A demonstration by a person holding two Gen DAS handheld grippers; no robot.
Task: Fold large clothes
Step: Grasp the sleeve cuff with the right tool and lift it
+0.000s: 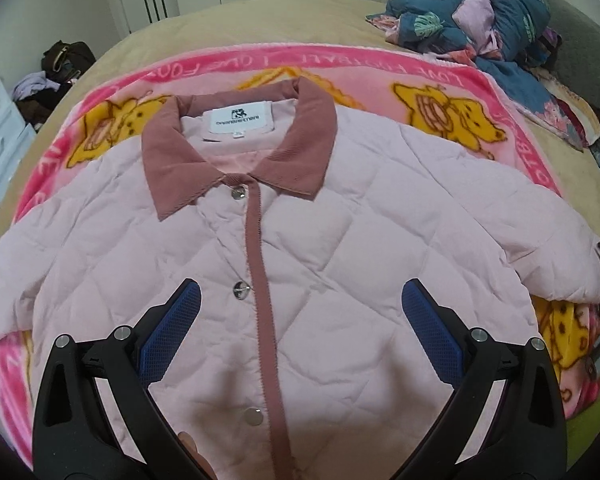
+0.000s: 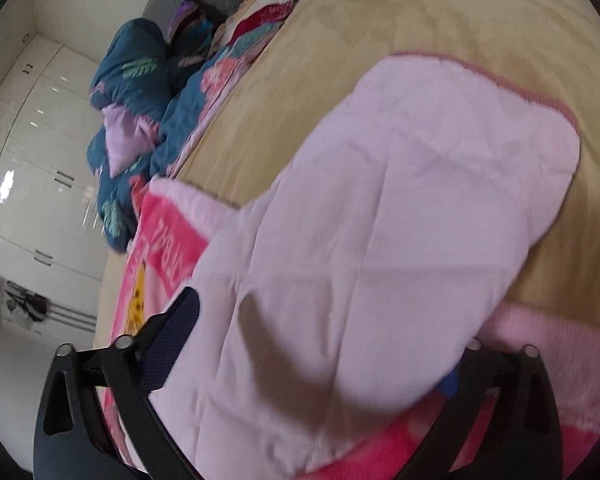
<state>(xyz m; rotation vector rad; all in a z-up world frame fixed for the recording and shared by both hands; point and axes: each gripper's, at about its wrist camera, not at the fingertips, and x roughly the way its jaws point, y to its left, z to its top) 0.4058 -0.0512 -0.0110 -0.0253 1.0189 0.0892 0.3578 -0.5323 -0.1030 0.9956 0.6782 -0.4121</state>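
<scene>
The jaws of the left gripper (image 1: 300, 312) stand wide apart above the front of the pale pink quilted jacket (image 1: 340, 280), nothing between the blue pads (image 1: 428, 328) but air, the cloth lying below them. The jacket is spread face up on a pink cartoon blanket (image 1: 440, 80) that covers the middle of the beige bed (image 1: 260, 32); its dusty-rose corduroy collar (image 1: 300, 148) lies toward the far edge of the blanket, and the placket with its metal snaps (image 1: 241, 291) runs down from the collar. A rumpled teal floral quilt (image 1: 480, 8) is heaped beyond the blanket. The right gripper (image 2: 320, 332) has its jaws parted around the jacket's sleeve (image 2: 400, 200), which passes between them and hides the far pad; whether they press it cannot be told through the blur. The sleeve's cuff end lies off the blanket on the bed.
</scene>
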